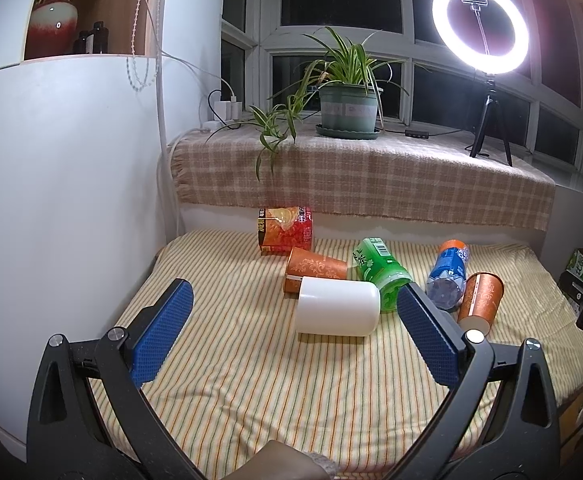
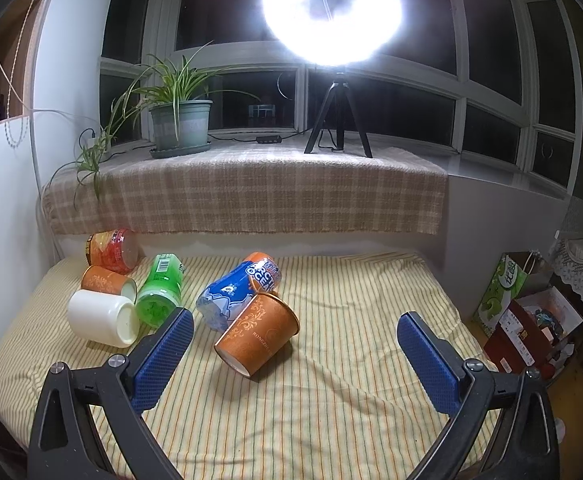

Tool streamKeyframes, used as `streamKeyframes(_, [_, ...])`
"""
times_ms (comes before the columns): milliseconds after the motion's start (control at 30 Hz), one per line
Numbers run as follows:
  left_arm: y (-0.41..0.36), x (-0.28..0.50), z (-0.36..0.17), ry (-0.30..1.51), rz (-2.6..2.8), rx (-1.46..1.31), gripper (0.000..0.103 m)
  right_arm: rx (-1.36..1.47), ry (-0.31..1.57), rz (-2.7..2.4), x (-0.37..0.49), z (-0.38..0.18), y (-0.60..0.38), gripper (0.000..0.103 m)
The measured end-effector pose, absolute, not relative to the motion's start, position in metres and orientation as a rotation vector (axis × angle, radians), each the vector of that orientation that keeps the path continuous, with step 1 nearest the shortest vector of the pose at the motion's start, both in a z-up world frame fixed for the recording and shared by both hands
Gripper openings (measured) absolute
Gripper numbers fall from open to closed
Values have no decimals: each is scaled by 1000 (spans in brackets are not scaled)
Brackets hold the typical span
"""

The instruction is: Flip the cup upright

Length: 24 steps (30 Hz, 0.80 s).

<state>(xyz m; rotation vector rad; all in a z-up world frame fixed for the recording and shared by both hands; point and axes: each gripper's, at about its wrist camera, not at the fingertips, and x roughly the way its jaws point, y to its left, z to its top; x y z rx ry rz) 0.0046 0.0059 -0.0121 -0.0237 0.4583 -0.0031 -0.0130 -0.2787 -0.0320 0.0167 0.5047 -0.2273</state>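
1. In the left wrist view, the left gripper (image 1: 291,312) is seen with its blue-padded jaws spread wide and nothing held between them.
2. A plain white cylindrical cup (image 1: 337,306) is found on its side at the centre of the frame, on the yellow striped cloth (image 1: 251,380), between the two fingertips but touched by neither.
3. Just behind it, an orange patterned paper cup (image 1: 313,270) is laid on its side, and a second orange paper cup (image 1: 481,300) is seen toppled at the right, beside a blue bottle (image 1: 449,274) and a green bottle (image 1: 383,274).
4. A red snack canister (image 1: 285,232) is seen further back, below the checked cloth on the sill (image 1: 371,176).
5. In the right wrist view, the right gripper (image 2: 295,328) is likewise shown wide apart and empty.
6. The nearer orange cup (image 2: 257,334) is placed at the centre of the frame, tipped over with its mouth raised toward the upper right, leaning against the blue bottle (image 2: 237,288).
7. The white cup (image 2: 103,318) is seen at the left, lying down, its mouth turned toward the camera.
8. A lit ring light (image 2: 331,12) is seen at the top.
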Motion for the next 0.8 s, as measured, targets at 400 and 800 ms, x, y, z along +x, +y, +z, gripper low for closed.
streamKeyframes(400, [5, 6, -16, 463, -8, -25, 103, 20, 513, -225, -12, -34, -278, 103])
streamKeyframes(800, [5, 7, -16, 466, -5, -25, 103, 19, 514, -225, -12, -35, -278, 103])
